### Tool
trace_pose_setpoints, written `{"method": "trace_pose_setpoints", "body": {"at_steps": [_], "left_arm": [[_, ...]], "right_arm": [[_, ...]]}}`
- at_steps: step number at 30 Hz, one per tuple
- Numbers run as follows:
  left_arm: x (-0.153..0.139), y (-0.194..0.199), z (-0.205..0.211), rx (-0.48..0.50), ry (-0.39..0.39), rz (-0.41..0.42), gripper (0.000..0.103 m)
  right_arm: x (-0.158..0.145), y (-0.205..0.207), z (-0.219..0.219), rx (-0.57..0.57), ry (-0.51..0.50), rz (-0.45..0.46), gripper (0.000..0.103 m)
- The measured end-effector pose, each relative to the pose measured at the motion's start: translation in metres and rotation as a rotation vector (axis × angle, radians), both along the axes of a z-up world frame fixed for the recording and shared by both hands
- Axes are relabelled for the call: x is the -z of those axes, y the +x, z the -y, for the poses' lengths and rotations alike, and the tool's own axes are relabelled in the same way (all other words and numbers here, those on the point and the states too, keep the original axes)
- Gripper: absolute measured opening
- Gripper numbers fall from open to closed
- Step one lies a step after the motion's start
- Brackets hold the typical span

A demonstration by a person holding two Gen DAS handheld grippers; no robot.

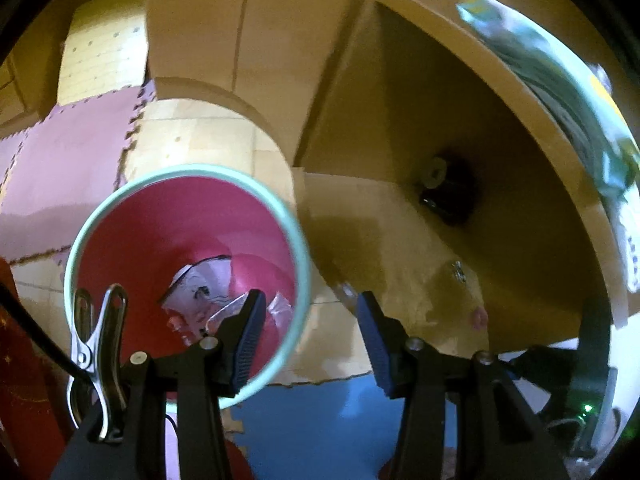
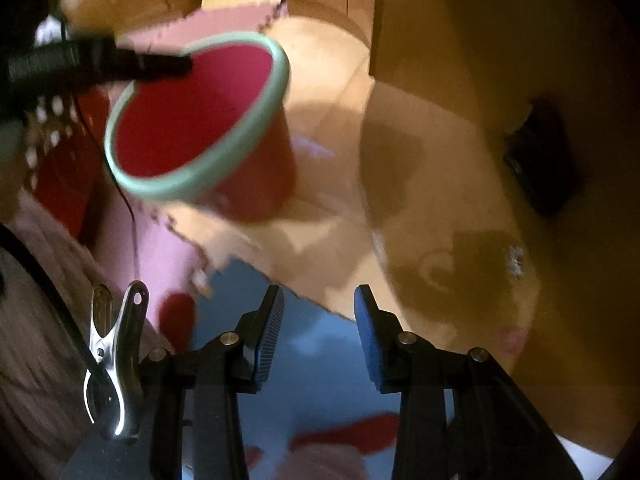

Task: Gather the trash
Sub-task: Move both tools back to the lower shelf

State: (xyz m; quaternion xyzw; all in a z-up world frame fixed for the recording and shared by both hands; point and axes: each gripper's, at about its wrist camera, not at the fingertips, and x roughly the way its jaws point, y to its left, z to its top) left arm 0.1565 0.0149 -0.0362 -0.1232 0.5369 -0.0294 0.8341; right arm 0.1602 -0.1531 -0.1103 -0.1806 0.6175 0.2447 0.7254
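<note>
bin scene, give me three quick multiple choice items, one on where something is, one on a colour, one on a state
1. Where does the crumpled paper lie?
A. inside the red bin
B. on the blue mat
C. between the right gripper's fingers

2. What colour is the rim of the red bin?
A. black
B. pale green
C. yellow

3. What is between the fingers of the right gripper?
A. a bottle
B. the bin's rim
C. nothing

Answers:
1. A, the left wrist view looks down into the bin and shows the paper at its bottom.
2. B, a pale green band rings the red inside in both views.
3. C, the fingers stand apart with only the blue mat showing in the gap.
</note>
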Motion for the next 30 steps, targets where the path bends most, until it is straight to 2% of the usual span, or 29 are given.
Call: {"method": "trace_pose_setpoints", "body": {"at_steps": [3, 8, 16, 19, 24, 30], "left_arm": [[0.001, 0.002, 0.02, 0.028, 0.03, 0.004, 0.05], [0.013, 0.004, 0.057, 0.07, 0.058, -0.011, 0.05], [0.037, 0.017, 0.123, 0.134, 0.059, -0.019, 0.049], [0.051, 0.023, 0.149, 0.165, 0.05, -0.023, 0.05], [0.085, 0.035, 0.187, 0.201, 0.039, -0.073, 0.05], [0.114, 0.042, 0.22, 0.232, 0.048, -0.06, 0.05]], "right_arm": [[0.007, -0.004, 0.027, -0.031, -0.067, -0.012, 0.038], [0.021, -0.003, 0.075, 0.03, -0.111, -0.041, 0.038], [0.047, -0.016, 0.134, 0.174, -0.009, -0.021, 0.038], [0.057, -0.023, 0.154, 0.228, 0.026, 0.021, 0.038], [0.07, -0.032, 0.178, 0.331, 0.071, 0.166, 0.038], [0.082, -0.038, 0.199, 0.42, 0.09, 0.318, 0.038]]}}
